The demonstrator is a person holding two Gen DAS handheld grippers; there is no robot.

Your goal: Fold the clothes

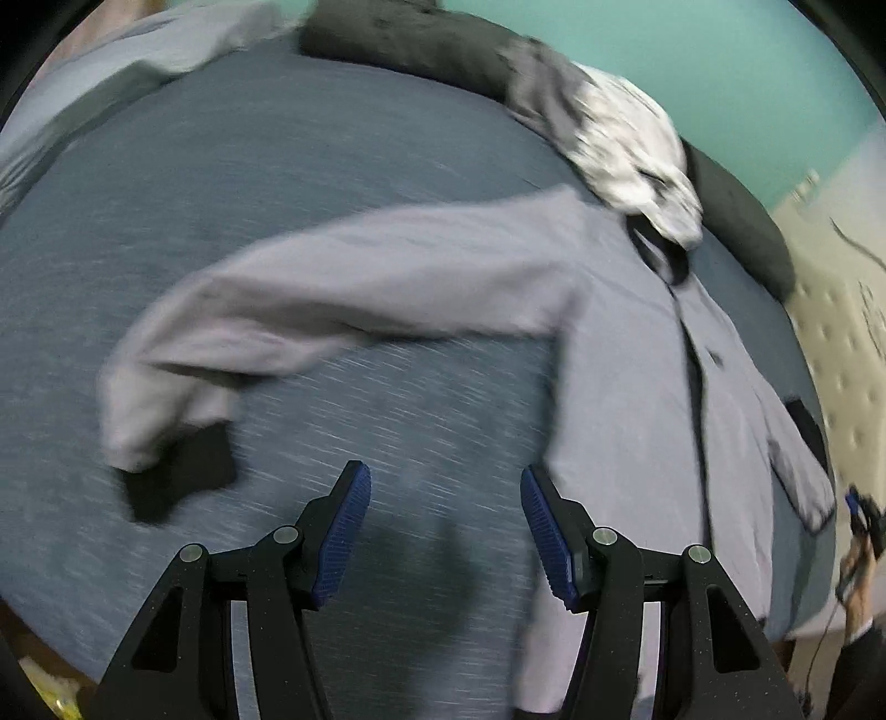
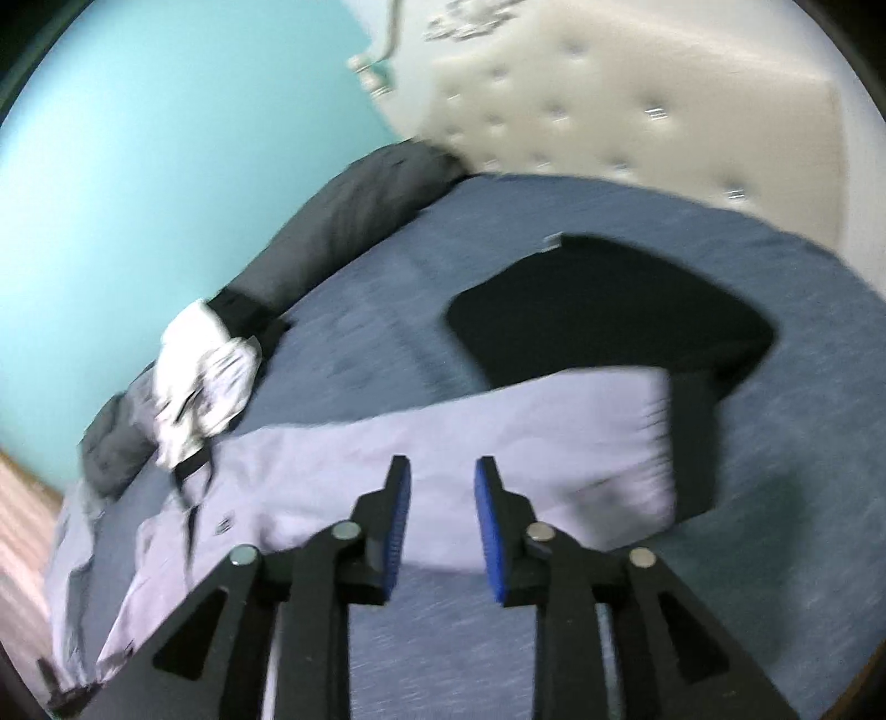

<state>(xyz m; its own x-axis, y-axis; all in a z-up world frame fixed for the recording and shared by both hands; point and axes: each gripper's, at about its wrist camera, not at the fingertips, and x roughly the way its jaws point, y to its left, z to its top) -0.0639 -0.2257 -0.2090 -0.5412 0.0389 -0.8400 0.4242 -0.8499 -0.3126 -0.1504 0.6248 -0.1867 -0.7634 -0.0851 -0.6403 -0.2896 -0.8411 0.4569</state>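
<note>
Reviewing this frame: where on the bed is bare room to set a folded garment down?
Bare blue bedspread lies between the lavender shirt's sleeve and the dark pillows; another patch sits below the sleeve. It is crowded around the white patterned garment and the black garment.

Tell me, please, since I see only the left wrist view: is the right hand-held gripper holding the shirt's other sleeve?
Observer: No. The right hand-held gripper is open with nothing between its pads. The sleeve lies stretched out on the bed beneath it.
Operator: Is anything lying near that sleeve?
Observer: Yes, a black garment lies flat on the bed just beyond the sleeve.
</note>
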